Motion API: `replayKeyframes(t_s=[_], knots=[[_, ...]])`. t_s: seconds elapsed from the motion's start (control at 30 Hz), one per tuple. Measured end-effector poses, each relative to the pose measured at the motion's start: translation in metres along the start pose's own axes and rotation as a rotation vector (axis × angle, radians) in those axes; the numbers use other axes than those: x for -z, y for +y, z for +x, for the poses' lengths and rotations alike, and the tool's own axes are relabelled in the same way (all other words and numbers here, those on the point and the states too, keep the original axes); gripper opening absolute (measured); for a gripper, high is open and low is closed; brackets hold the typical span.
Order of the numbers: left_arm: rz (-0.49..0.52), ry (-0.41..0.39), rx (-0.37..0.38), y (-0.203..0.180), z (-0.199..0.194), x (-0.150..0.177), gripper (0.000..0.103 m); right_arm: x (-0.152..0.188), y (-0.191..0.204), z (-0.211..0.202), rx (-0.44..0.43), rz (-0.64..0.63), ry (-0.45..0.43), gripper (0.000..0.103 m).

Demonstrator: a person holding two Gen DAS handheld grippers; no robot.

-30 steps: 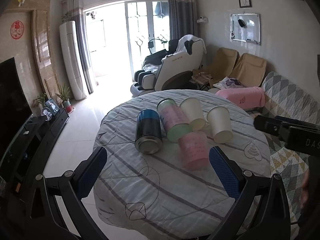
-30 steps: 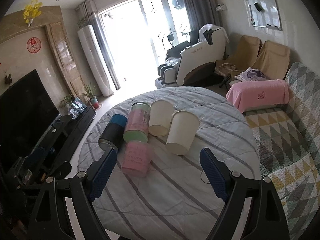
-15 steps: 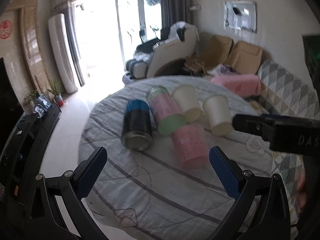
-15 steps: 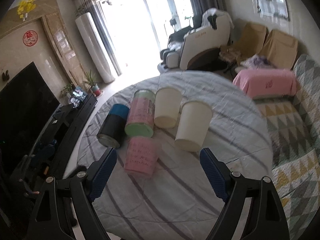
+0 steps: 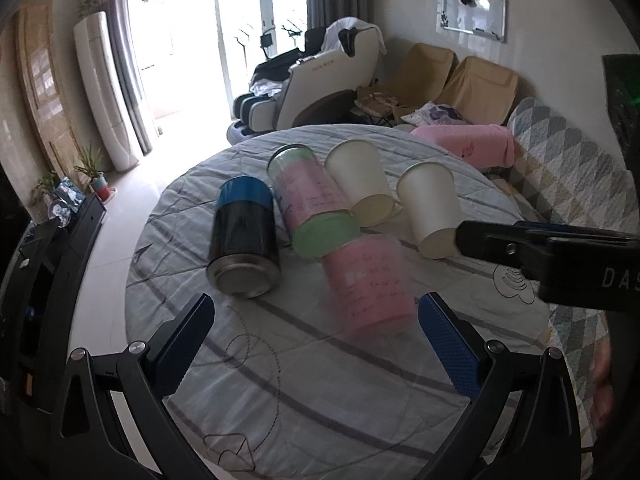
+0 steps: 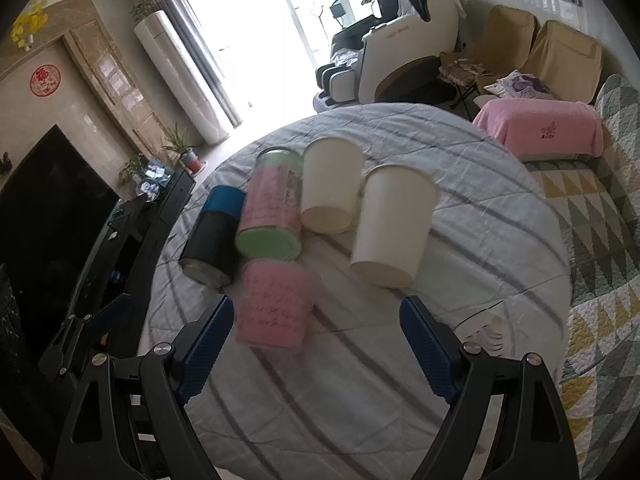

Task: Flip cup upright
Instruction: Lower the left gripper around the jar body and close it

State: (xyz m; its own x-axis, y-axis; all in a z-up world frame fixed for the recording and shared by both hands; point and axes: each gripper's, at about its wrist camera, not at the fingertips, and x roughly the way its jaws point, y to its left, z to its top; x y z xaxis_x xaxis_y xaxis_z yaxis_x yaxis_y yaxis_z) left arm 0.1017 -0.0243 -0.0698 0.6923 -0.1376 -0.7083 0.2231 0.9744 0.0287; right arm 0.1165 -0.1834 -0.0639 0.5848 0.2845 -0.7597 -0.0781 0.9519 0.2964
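My left claw [image 5: 314, 320] hung wide apart at the bottom of its frame, holding nothing, its blue pads [image 5: 182, 338] low over the striped tabletop [image 5: 320, 392]. Just beyond the right-hand pad sat the pink cup [image 5: 366, 282], mouth down, a little right of centre and slightly blurred. Behind it, pressed close, lay the pink canister with a green end [image 5: 310, 206], on its side and angled toward the upper left. To its left lay the dark can with a blue band [image 5: 244, 236], also tipped over, metal end toward me. Two cream paper cups stood mouth down further back: the first paper cup [image 5: 360, 180] near the frame's centre top, leaning on the canister, and the second paper cup [image 5: 430, 208] to its right. My right claw came in from the right edge as a black bar, its tip overlapping that second cup's base.

From the right wrist view, my right claw [image 6: 316, 336] was spread wide too, gripping nothing. The pink cup [image 6: 274, 304] sat just past the left pad, lower centre-left of frame, apart from both pads. The second paper cup [image 6: 390, 226] stood above centre-right, the first paper cup [image 6: 330, 190] and canister [image 6: 272, 208] to its left, the dark can [image 6: 214, 232] furthest left. A pink towel [image 6: 540, 128] lay on the sofa, upper right.
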Motion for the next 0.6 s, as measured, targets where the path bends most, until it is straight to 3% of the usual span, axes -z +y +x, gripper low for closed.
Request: replayKeyframes(t_s=[0.17,0.27,0.4,0.47,0.6], knots=[[-0.026,-0.001,0.019,0.004,0.005,-0.019,0.103,-0.008,-0.018,-0.004,0.033,0.007,-0.025,0.086],[-0.075,0.027,0.068,0.014,0.010,-0.035,0.103,-0.014,-0.027,-0.001,0.030,0.011,-0.026,0.086],[-0.140,0.147,0.139,0.019,0.033,-0.060,0.103,-0.023,-0.037,0.005,0.020,0.003,-0.023,0.086],[-0.152,0.214,0.131,0.016,0.048,-0.069,0.103,-0.029,-0.039,0.011,0.009,-0.011,-0.017,0.086],[-0.139,0.271,0.083,0.005,0.072,-0.080,0.103,-0.039,-0.043,0.024,-0.006,-0.041,0.001,0.086]])
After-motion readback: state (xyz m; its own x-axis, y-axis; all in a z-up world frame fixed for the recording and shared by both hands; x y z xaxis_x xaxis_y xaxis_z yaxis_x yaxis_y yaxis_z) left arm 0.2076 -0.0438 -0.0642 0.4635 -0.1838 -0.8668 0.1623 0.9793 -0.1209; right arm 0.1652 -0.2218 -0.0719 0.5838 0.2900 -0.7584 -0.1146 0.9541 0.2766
